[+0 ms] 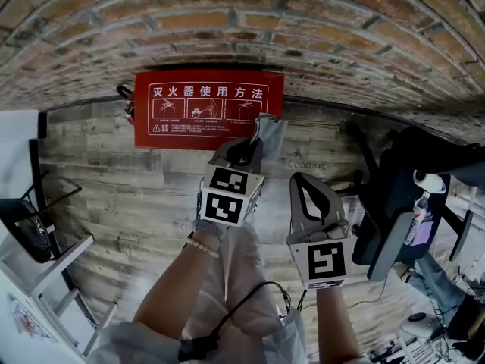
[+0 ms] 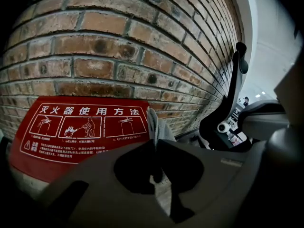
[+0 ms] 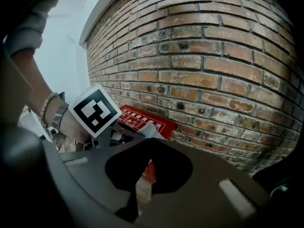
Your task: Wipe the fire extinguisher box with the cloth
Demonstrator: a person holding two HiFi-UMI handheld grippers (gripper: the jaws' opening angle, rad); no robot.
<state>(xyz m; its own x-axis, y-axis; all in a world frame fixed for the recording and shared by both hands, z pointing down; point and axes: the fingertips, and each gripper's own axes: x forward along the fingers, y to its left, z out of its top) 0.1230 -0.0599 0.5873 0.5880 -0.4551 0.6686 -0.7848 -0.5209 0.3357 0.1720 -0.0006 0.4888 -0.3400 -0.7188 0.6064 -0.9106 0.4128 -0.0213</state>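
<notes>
A brick wall meets a wooden plank floor. At the wall's foot sits the red fire extinguisher box, long axis running left-right along the wall, printed face up. The left tool is clenched on a grey cloth at the box's right edge. The right tool hangs just beside it, jaws pressed together with nothing between them.

**Rough brick, smooth red box**

The brick wall is rough, matt and pitted. The fire extinguisher box looks smooth, red-painted and faintly glossy. The grey cloth is soft, matt fabric. The floor is weathered, grainy wood planks.
</notes>
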